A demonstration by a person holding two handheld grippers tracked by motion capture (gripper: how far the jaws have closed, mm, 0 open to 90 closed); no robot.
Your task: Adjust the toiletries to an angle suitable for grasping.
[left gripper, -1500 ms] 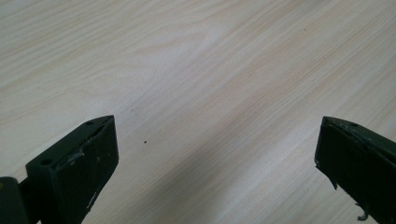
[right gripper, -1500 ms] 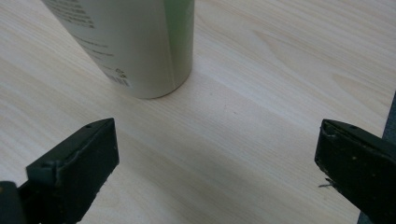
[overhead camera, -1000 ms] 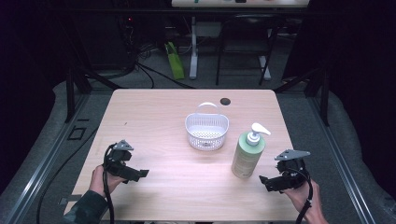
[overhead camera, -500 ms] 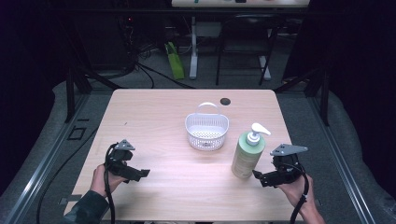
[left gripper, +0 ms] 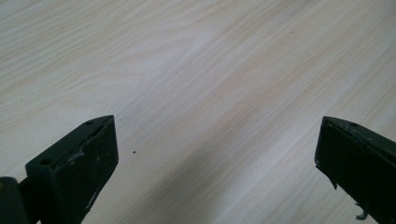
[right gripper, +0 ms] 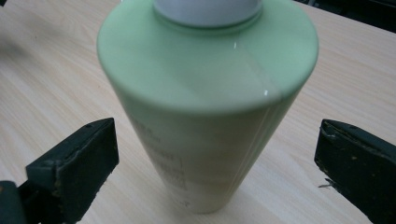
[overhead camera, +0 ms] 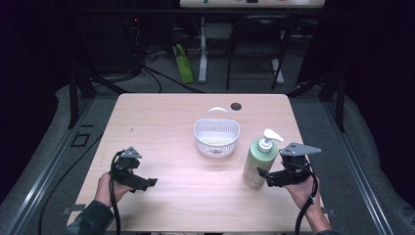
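Note:
A pale green pump bottle (overhead camera: 259, 159) with a white pump head stands upright on the wooden table (overhead camera: 161, 127), front right of centre. My right gripper (overhead camera: 266, 176) is open just to the bottle's right, jaws pointing at its lower body. In the right gripper view the bottle (right gripper: 205, 98) stands between the two wide-apart jaws, touching neither. A white perforated basket (overhead camera: 217, 138) with a handle sits mid-table. My left gripper (overhead camera: 147, 182) rests low at the front left, open, over bare wood (left gripper: 210, 93).
A small black round disc (overhead camera: 236, 106) lies near the table's far edge. Beyond the table are dark floor, cables, stand legs and a green object (overhead camera: 184, 70). Metal rails run along both sides of the table.
My right gripper has moved left and forward toward the bottle, now close beside it. The left gripper has barely moved.

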